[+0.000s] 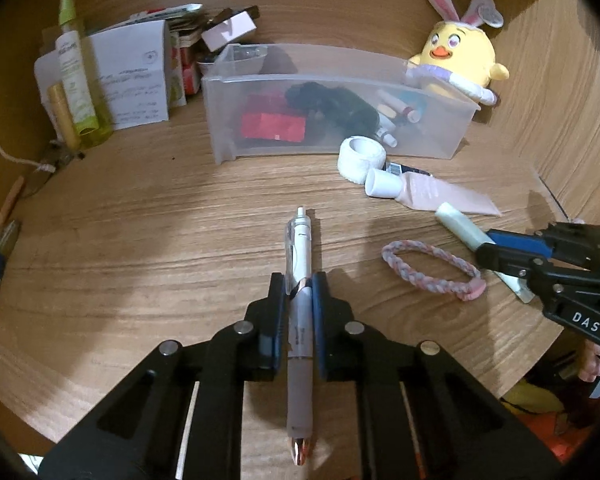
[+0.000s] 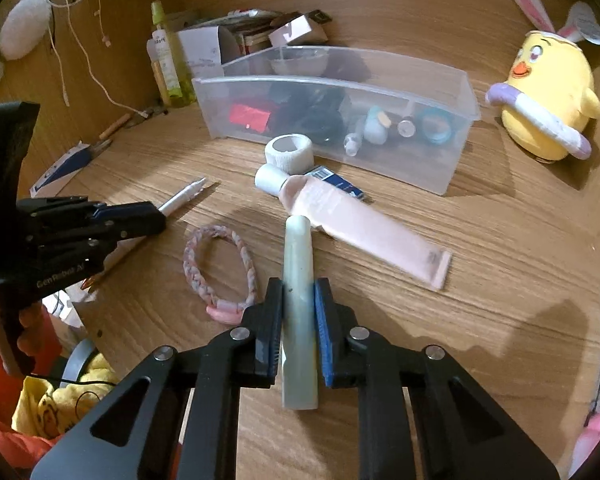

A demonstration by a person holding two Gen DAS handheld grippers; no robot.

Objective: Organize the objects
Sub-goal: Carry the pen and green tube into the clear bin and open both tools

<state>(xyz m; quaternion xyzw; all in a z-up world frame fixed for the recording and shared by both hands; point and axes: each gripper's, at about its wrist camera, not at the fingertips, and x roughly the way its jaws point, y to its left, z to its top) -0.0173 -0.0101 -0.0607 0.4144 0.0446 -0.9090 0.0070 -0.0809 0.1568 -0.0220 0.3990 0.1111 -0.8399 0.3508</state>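
Wood counter (image 1: 140,240): L gripper (image 1: 299,292) clamps pen (image 1: 300,248), R gripper (image 2: 299,300) clamps green stick (image 2: 298,264); grasp step; next, lift both to clear bin (image 2: 440,168).

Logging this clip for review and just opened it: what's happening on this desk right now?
A person is tidying a wooden desk with a tool in each hand. The left tool is shut on a white pen; the right tool is shut on a pale green tube. Both things still lie low over the desk. A pink cream tube, braided bracelet and white tape roll lie loose before the clear bin.
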